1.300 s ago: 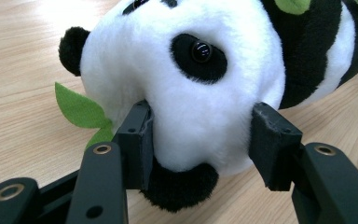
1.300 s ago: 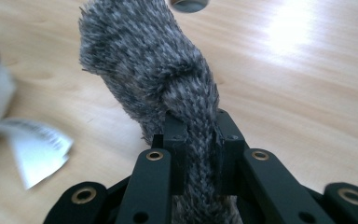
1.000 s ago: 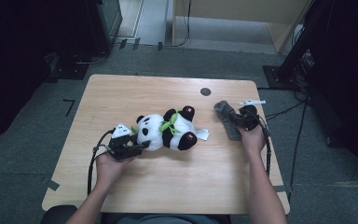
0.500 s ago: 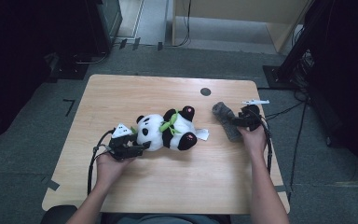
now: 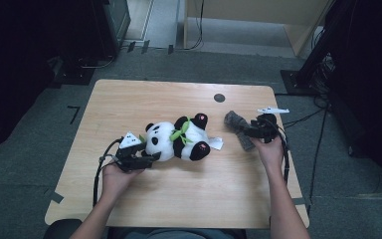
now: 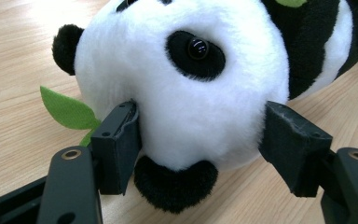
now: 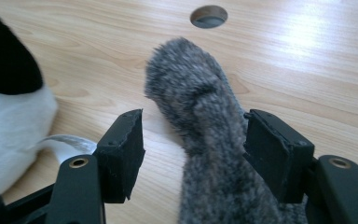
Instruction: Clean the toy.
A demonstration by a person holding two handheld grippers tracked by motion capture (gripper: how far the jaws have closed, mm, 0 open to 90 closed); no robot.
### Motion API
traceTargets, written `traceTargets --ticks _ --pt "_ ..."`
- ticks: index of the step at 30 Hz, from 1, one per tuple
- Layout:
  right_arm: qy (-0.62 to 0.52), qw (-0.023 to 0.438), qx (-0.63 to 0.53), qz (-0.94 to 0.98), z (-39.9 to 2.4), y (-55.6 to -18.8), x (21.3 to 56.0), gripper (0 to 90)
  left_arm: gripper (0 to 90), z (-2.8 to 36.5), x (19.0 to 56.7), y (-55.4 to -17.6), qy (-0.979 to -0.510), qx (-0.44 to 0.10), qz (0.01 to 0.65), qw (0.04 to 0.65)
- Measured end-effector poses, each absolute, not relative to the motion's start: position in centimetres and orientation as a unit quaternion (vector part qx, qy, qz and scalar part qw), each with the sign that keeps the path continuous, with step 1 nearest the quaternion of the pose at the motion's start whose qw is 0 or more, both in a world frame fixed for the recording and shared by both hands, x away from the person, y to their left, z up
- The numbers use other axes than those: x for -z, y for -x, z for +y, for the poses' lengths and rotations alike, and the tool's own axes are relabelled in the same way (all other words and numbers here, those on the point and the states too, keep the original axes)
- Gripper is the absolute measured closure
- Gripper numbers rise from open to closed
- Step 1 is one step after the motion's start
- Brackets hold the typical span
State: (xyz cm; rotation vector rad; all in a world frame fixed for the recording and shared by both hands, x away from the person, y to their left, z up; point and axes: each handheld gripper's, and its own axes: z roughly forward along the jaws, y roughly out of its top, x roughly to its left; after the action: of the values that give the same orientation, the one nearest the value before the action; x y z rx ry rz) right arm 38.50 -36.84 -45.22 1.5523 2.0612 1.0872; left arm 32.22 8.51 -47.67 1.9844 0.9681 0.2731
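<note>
Two forearms reach in from the near edge of the wooden desk (image 5: 129, 99), each hand gripping a pair of tongs laid nearly level with the surface. The left tongs (image 5: 146, 158) point toward the head of a single toy panda (image 5: 179, 139) lying on its side at mid-desk; their jaws have just been opening and now stand apart around the white head, one pad brushing the plush, the other clear of it. The right tongs (image 5: 246, 132) sit near the desk's right edge, astride one grey furry piece (image 5: 236, 127) lying flat just beside the panda's feet; these jaws, too, have just been opening, and a gap shows on one side while the other pad lies alongside the fur. Compared with a second ago, the right hand has lifted slightly; the left hand, panda and grey piece lie where they were. On the desk: one panda, one grey piece, one green leaf (image 6: 67, 109) by the panda's ear, one round hole (image 5: 219, 97).
</note>
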Motion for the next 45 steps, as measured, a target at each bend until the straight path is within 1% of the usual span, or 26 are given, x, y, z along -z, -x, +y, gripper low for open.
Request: traceTargets --ticks 4,14,18,24,29,33,36,38,40,41,43,45 --pt "-0.536 0.164 -0.400 0.725 -36.1 -37.1 44.5 37.8 31.1 8.5 47.7 -32.2 -0.800 -0.110 0.390 0.443" --pt "-0.486 0.169 -0.416 0.750 -33.0 -33.7 43.3 37.7 30.7 8.6 47.5 -32.4 -0.799 -0.100 0.393 0.443" --pt "-0.476 0.165 -0.424 0.753 -32.2 -33.0 42.9 37.4 30.5 8.6 47.5 -32.3 -0.800 -0.102 0.392 0.443" --pt "-0.450 0.157 -0.444 0.759 -30.4 -31.1 42.5 35.9 30.2 8.6 47.5 -32.4 -0.800 -0.102 0.391 0.444" --pt "-0.431 0.145 -0.456 0.765 -29.1 -30.3 42.1 33.2 30.1 8.6 47.5 -32.4 -0.801 -0.102 0.391 0.443" --pt "-0.415 0.129 -0.462 0.773 -27.9 -30.2 42.0 28.5 30.0 8.6 47.5 -32.5 -0.800 -0.102 0.391 0.444" --pt "-0.405 0.115 -0.468 0.777 -27.1 -30.2 42.2 21.8 29.8 8.6 47.5 -32.5 -0.800 -0.102 0.391 0.444" --pt "-0.397 0.110 -0.476 0.777 -26.8 -30.3 42.5 19.7 29.7 8.6 47.5 -32.5 -0.799 -0.101 0.392 0.444" --pt "-0.390 0.098 -0.478 0.781 -26.4 -30.4 42.9 14.6 29.4 8.6 47.5 -32.5 -0.799 -0.101 0.392 0.445" --pt "-0.387 0.096 -0.474 0.785 -26.2 -30.6 43.1 12.9 29.1 8.6 47.5 -32.5 -0.799 -0.101 0.392 0.445" --pt "-0.386 0.099 -0.465 0.791 -25.7 -30.9 43.6 12.7 28.8 8.6 47.6 -32.6 -0.798 -0.100 0.391 0.447" --pt "-0.384 0.105 -0.451 0.799 -25.2 -31.1 44.0 9.8 28.6 8.6 47.6 -32.6 -0.799 -0.100 0.391 0.447"
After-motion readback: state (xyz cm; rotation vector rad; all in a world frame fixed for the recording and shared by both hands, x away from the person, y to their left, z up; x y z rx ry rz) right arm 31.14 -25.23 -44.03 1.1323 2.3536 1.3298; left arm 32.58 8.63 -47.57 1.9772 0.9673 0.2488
